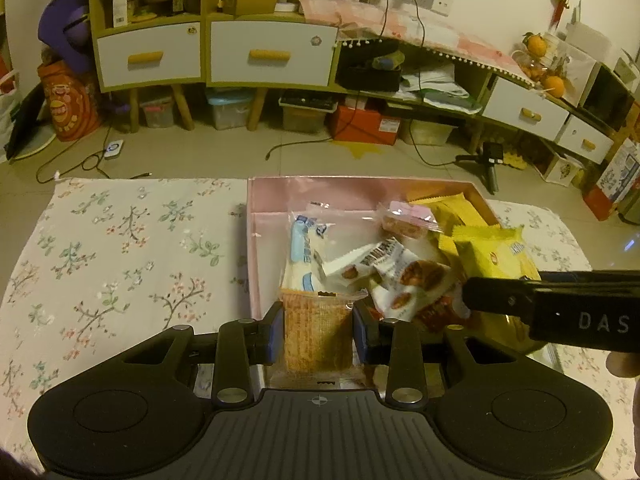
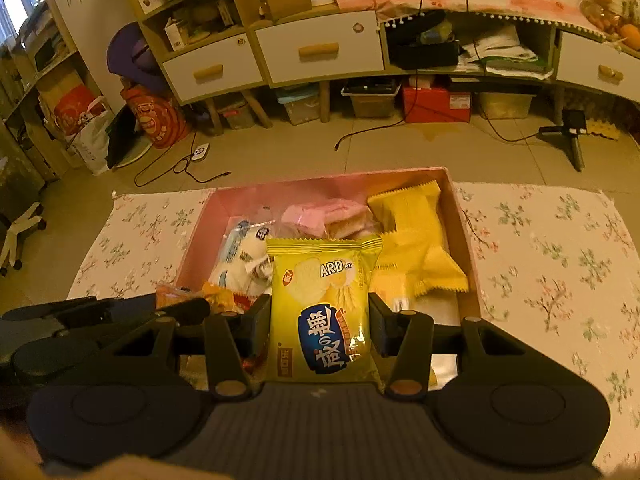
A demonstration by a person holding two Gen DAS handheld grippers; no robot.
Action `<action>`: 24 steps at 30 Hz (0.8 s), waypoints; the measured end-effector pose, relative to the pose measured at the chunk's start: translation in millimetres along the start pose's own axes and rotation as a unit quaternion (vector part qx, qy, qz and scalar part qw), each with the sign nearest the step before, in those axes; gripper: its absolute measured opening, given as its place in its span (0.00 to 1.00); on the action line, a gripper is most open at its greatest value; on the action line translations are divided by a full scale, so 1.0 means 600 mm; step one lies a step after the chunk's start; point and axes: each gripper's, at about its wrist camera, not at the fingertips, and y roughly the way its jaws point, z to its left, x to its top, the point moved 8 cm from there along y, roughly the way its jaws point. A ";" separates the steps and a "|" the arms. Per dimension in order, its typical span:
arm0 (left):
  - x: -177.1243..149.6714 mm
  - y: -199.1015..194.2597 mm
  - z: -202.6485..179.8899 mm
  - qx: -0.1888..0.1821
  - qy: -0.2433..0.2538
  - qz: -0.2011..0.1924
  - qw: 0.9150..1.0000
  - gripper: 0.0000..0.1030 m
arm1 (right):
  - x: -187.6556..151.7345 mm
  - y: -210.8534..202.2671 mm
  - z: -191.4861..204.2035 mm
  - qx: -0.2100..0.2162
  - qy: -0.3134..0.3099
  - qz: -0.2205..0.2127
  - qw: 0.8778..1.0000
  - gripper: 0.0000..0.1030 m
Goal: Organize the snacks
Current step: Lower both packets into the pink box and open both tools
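Item: pink box (image 1: 256, 240) on floral cloth (image 1: 120, 260), holding mixed snacks: blue-and-white packets (image 1: 304, 252), white wrappers with brown print (image 1: 400, 276), plain yellow packets (image 2: 416, 240) stacked at its right side.

Left gripper (image 1: 318, 320): jaws closed on an orange wafer packet (image 1: 316, 332), held over the box's near edge.

Right gripper (image 2: 320, 320): jaws closed on a yellow cracker bag (image 2: 324, 304) (label partly legible, "ARD"), held above the box's middle.

Handling note, as judgement: group like with like. The cracker bag suits the yellow stack; lower it flat before releasing, keeping the two tools apart, since they sit near each other.
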 end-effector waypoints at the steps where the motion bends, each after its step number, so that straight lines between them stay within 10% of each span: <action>1: 0.001 0.004 0.001 0.000 0.000 0.000 1.000 0.31 | 0.003 0.003 0.000 -0.002 0.000 0.000 1.000 0.44; 9: 0.003 0.025 0.003 0.003 -0.004 -0.001 1.000 0.33 | 0.018 0.015 -0.001 -0.001 0.008 -0.010 1.000 0.44; 12: 0.004 0.026 0.004 0.006 -0.005 -0.009 1.000 0.45 | 0.024 0.003 -0.002 -0.001 0.009 -0.027 1.000 0.60; 24: 0.001 -0.002 -0.016 0.000 0.013 -0.022 1.000 0.70 | 0.033 -0.025 0.002 -0.012 -0.007 -0.033 0.999 0.69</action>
